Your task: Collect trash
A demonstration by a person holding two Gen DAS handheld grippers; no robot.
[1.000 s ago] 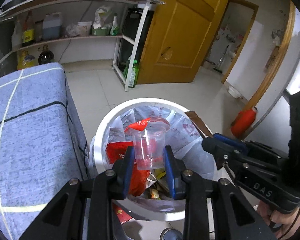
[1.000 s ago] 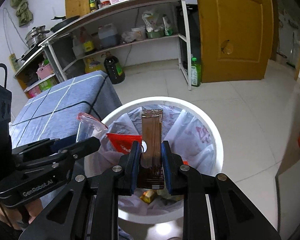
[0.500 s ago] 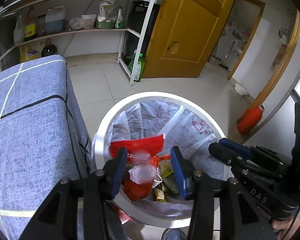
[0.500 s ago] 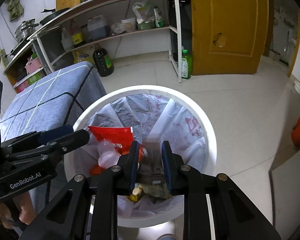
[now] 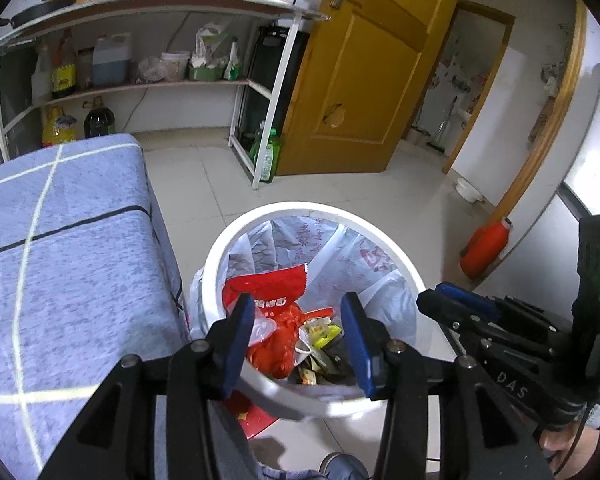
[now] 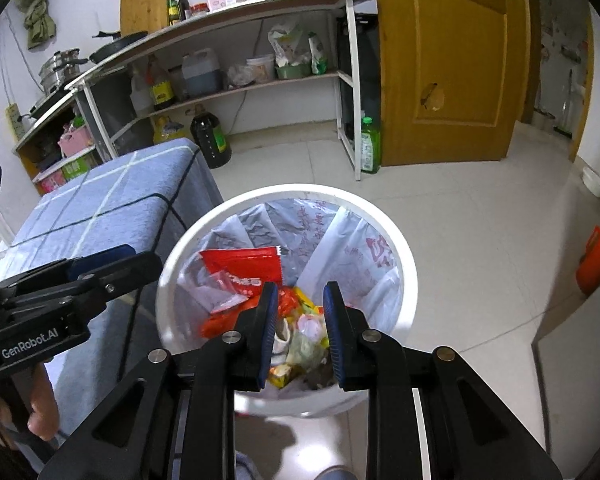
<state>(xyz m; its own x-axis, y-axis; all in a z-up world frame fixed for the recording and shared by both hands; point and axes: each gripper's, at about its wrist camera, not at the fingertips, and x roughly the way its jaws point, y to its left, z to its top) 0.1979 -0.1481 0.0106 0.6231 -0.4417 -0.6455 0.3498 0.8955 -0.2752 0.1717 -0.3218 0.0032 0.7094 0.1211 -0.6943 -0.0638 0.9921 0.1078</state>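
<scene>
A white round bin [image 5: 312, 210] [image 6: 300, 192] with a plastic liner stands on the floor below both grippers. Inside lie a red snack wrapper [image 5: 268, 288] [image 6: 244, 264], a clear plastic cup [image 5: 262, 326] [image 6: 214, 292] and mixed small wrappers. My left gripper [image 5: 298, 320] hovers over the bin's near left side, open, with nothing between its blue pads. My right gripper [image 6: 299, 300] hangs over the bin's near edge, its jaws a little apart and empty. Each gripper shows in the other's view: the right gripper [image 5: 460, 308] on the right, the left gripper [image 6: 112, 260] on the left.
A table under a blue checked cloth [image 5: 60, 260] [image 6: 112, 200] stands close to the bin's left. Behind are a shelf rack with bottles [image 5: 140, 80], a green bottle [image 6: 370, 144] and a wooden door [image 5: 360, 80]. An orange container [image 5: 484, 248] sits on the floor at right. A red wrapper [image 5: 252, 416] lies under the bin.
The left gripper opened and the clear cup fell into the bin. The brown wrapper left the right gripper and dropped in too. Both grippers drew back from the bin.
</scene>
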